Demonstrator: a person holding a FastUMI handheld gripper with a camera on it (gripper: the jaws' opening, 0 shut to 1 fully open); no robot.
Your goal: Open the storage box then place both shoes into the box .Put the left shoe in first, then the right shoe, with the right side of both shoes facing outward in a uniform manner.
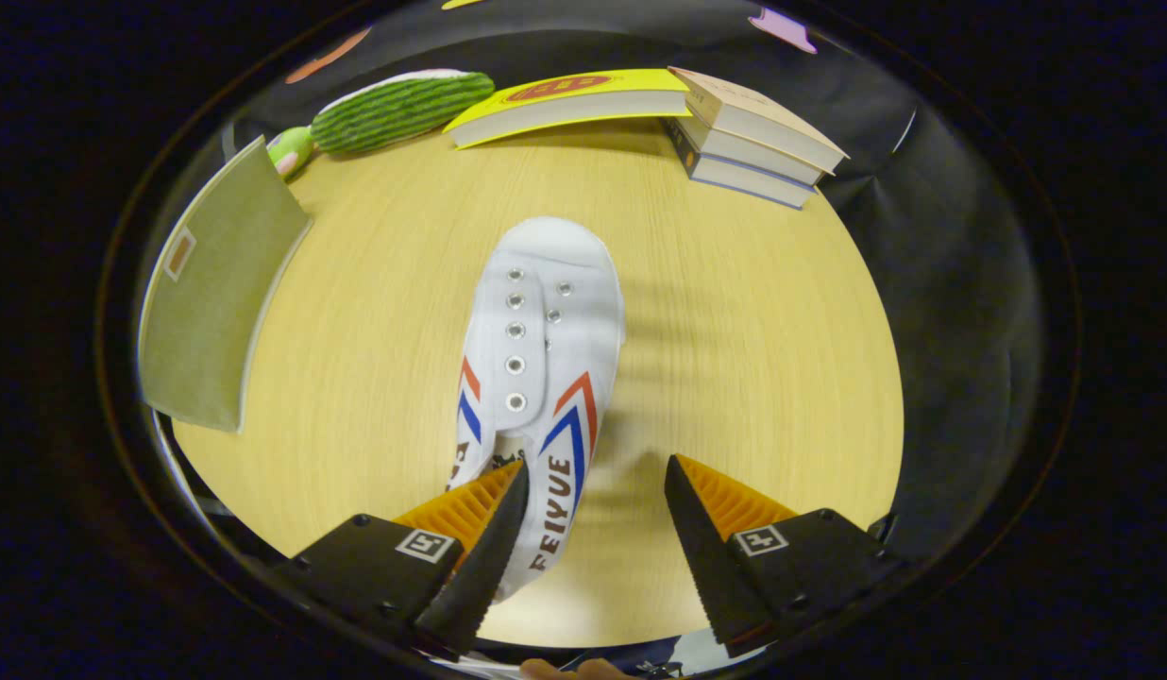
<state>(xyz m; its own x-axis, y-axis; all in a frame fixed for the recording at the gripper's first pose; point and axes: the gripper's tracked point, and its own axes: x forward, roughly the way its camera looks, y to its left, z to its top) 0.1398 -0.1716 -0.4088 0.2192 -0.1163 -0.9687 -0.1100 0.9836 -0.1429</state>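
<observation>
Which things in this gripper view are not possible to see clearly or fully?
- White shoe: its heel is hidden behind one finger of the open tool.
- Storage box: one flat side shows beyond the table edge; open or closed cannot be told.
- Book stack: spine print too small.
- Green plush toy: one end is cut off behind the storage box.

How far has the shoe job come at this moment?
Nothing looks done yet: the olive fabric storage box stands apart, and whether it is open cannot be told. In hand: the white canvas shoe lies on the round wooden table, and the gripper is open over its heel. Left: boxing both shoes.
</observation>
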